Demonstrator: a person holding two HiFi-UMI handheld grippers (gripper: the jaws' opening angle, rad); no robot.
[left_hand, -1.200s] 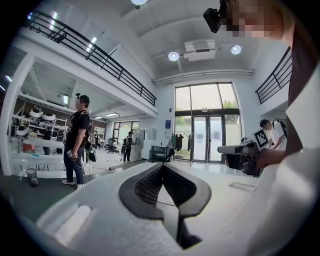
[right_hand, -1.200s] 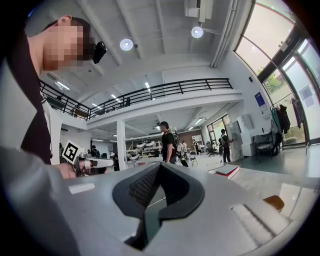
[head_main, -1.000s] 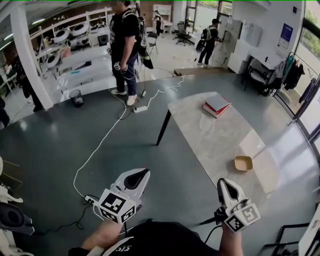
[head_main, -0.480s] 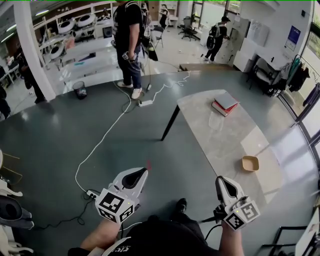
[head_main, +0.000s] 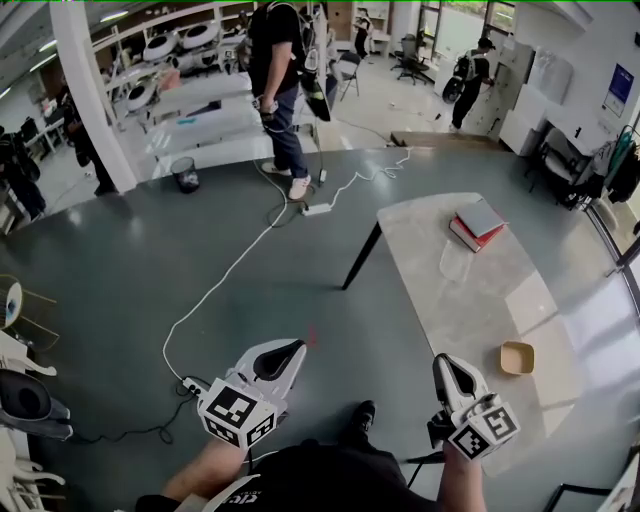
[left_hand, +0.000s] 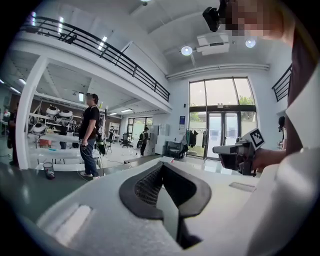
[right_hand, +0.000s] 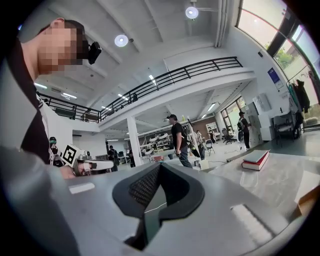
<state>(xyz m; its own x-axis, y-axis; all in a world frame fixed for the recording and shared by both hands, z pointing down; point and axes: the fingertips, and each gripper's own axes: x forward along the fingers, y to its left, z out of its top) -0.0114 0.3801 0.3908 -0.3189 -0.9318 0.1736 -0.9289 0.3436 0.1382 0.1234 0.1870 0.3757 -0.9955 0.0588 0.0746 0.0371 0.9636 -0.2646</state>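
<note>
One tan tray (head_main: 517, 357) lies right of the right gripper (head_main: 445, 366).

I see a pale bench (head_main: 472, 292) with books (head_main: 478, 223) stacked at its far end and a small tan tray (head_main: 517, 357) nearer me
</note>
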